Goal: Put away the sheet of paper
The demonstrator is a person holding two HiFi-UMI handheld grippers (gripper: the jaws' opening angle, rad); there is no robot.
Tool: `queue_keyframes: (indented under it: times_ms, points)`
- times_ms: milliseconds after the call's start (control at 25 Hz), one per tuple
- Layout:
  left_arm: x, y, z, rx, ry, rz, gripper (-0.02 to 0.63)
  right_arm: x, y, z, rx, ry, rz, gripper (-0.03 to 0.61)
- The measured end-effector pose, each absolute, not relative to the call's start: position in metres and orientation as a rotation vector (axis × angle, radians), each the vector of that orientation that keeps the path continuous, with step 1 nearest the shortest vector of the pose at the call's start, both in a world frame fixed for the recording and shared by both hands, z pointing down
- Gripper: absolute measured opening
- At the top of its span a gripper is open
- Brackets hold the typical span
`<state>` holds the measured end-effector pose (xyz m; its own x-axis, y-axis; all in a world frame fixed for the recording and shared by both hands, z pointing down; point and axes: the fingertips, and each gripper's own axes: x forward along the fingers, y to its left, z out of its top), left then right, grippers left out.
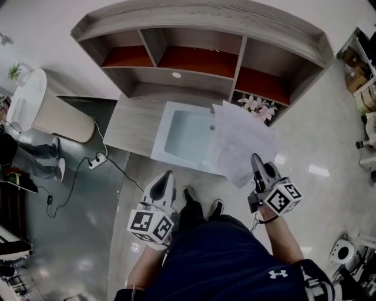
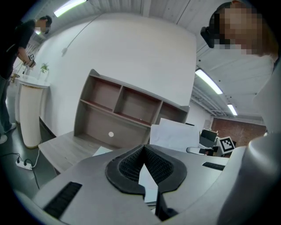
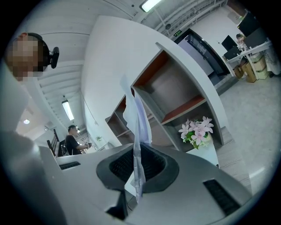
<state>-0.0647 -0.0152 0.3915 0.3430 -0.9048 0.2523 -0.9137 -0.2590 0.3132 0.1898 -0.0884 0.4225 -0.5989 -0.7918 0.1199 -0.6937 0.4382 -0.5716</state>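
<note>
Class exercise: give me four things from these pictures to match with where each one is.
Things:
1 sheet of paper
2 pink flowers
3 white tray
4 power strip

Places:
a on the floor
b held by the right gripper
c on the desk
d in the shelf unit, bottom right compartment

Pairs: 1-b, 2-d, 3-c, 4-a
</note>
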Motion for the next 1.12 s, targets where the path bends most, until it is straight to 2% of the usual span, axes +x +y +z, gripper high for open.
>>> queue_keyframes:
  times_ms: [640, 1120]
  points:
    - [-0.135, -0.084, 0.389, 2.297, -1.45, -0.007, 0.015, 0.151, -0.131, 0.448, -1.571, 2.454, -0.821, 0.023]
    - [-0.162, -0.1, 0.404, 2.252, -1.431, -0.003, 0.015, 0.148, -0.151, 0.497, -1.575, 2.403, -0.975, 0.023]
